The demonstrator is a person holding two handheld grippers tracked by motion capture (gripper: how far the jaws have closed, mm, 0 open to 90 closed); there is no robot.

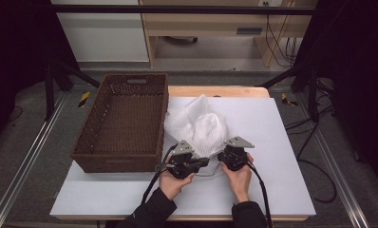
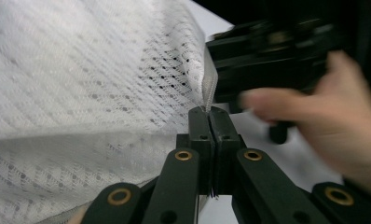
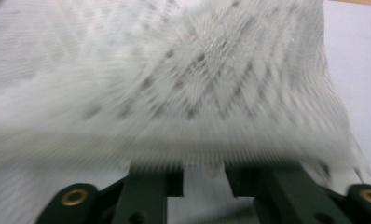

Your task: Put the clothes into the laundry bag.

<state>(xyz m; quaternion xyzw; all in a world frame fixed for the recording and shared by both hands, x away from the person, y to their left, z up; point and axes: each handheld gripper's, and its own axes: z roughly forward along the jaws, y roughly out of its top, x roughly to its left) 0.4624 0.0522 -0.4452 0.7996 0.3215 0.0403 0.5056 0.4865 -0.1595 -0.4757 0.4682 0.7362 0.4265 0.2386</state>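
- High view: a white mesh cloth [image 1: 201, 126] lies bunched on the white surface [image 1: 272, 142], just right of a brown wicker basket [image 1: 123, 121].
- Left tool [image 1: 203, 161] is clamped on the cloth's hem; left gripper view shows its jaws pressed together on the edge.
- Right tool [image 1: 225, 154] sits at the cloth's near edge; its jaws stand apart, blurred fabric draped over the tips.
- Both hands are close together.

High view overhead, facing forward; both gripper views close on shared white mesh cloth [image 1: 203, 126].
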